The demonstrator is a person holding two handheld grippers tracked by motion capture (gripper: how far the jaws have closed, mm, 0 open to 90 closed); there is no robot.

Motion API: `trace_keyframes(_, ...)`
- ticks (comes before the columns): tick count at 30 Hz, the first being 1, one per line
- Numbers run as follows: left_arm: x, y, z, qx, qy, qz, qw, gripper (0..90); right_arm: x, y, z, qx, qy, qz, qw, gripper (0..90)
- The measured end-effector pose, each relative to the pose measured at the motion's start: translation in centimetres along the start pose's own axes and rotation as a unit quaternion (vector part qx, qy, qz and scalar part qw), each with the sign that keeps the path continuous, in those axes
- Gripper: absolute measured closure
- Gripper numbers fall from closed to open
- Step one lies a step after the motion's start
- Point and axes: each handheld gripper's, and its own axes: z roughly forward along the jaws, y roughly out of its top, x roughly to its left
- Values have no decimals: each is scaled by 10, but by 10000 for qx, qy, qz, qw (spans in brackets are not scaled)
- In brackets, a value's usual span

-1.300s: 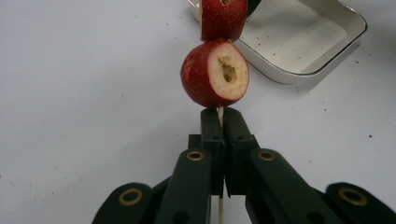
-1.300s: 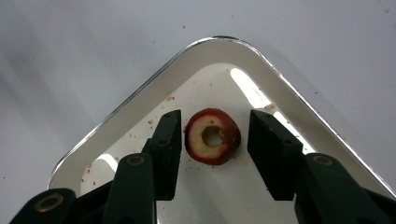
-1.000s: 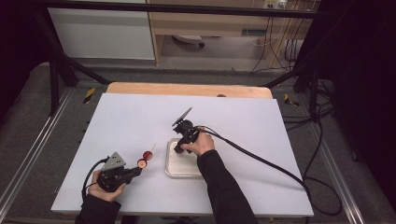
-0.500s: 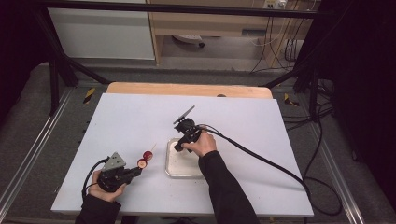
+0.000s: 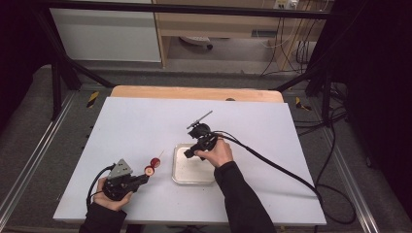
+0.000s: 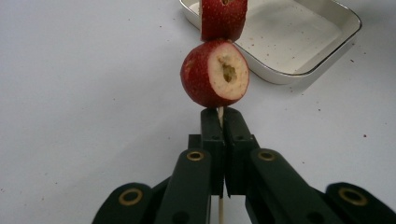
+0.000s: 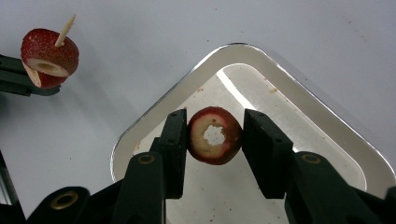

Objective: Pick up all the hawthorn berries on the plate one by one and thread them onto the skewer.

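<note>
high view – skewer: left gripper [image 5: 141, 178] sits left of the tray [image 5: 180, 175], clamped on a skewer [image 5: 158, 156] that already has red fruit [image 5: 154, 162] on it, tip pointing up toward the tray's near corner.
high view – right: right gripper [image 5: 190, 152] hangs over the tray's top-left corner.
left gripper view – grip: jaws fully clenched on the stick, two cored pieces stacked just above them, tray beyond.
right gripper view – slice: jaws grasping a cored slice [image 7: 215, 136] above the tray floor; looks pinched on both sides, slightly loose on the right.
step: I'd say slice picked, now carrying it to the skewer.
next: needs the slice's hole lined up with the skewer tip left of the tray, then pushed on straight, with the left gripper steady.
</note>
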Motion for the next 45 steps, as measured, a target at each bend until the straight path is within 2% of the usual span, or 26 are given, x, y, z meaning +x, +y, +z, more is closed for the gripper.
trace_keyframes(5, -2, 1, 0, -23, 12, -2, 10000, 883, -4, -16, -10, -371, 140, 152, 9991, 612)
trace_keyframes(7, -3, 1, 1, -25, 16, -2, 10000, 884, -5, -24, -13, -598, 209, 231, 9977, 612)
trace_keyframes(10, -5, 2, 2, -55, 22, 5, 10000, 884, -7, -36, -18, -868, 302, 337, 9952, 612)
trace_keyframes(15, -10, 3, 4, -81, 41, 25, 10000, 884, -10, -54, -22, -1395, 473, 529, 9877, 612)
trace_keyframes(18, -14, 5, 5, -124, 48, 60, 9999, 883, -12, -65, -23, -1755, 644, 722, 9797, 613)
trace_keyframes(22, -21, 8, 9, -147, 35, 60, 9999, 883, -14, -77, -24, -2183, 726, 928, 9687, 613)
trace_keyframes(28, -33, 15, 16, -175, 45, 8, 9998, 884, -14, -88, -25, -2859, 886, 1226, 9462, 613)
trace_keyframes(40, -49, 25, 25, -350, 60, -195, 9992, 883, -13, -89, -21, -3579, 839, 1499, 9178, 614)
trace_keyframes(43, -52, 27, 27, -424, 74, -294, 9986, 883, -12, -89, -21, -3691, 848, 1566, 9122, 614)
trace_keyframes(45, -54, 29, 28, -470, 73, -368, 9982, 883, -12, -88, -22, -3804, 858, 1595, 9069, 614)
